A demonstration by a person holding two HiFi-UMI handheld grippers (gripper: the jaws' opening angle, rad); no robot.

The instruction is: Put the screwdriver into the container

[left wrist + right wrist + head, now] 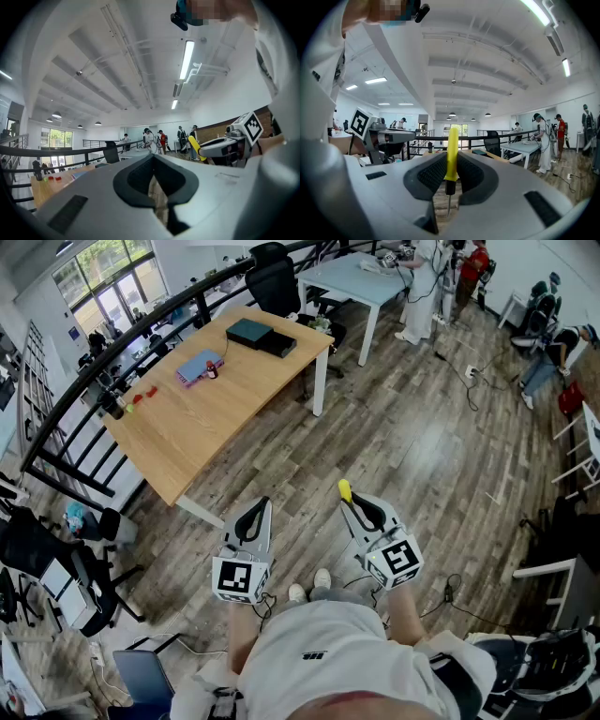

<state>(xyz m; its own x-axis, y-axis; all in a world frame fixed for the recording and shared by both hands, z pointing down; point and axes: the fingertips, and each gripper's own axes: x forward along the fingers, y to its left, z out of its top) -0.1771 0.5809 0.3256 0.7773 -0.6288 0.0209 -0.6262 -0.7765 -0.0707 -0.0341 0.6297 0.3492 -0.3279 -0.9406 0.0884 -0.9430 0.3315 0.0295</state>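
My right gripper (350, 503) is shut on a screwdriver (344, 490) with a yellow handle. In the right gripper view the handle (452, 154) stands upright between the pads and the thin metal shaft points down toward the camera. My left gripper (260, 506) is beside it with its jaws together and nothing in them; the left gripper view (152, 161) shows only wooden floor through the pads. Both grippers hang over the floor in front of the person, well short of the wooden table (216, 427). I cannot tell which thing on the table is the container.
The table carries a dark flat box (261, 336), a purple pad (195, 367) with a small bottle, red bits and black cups (112, 405) at its far left. A black railing (103, 371) runs behind it. An office chair (274, 285) and people stand farther off.
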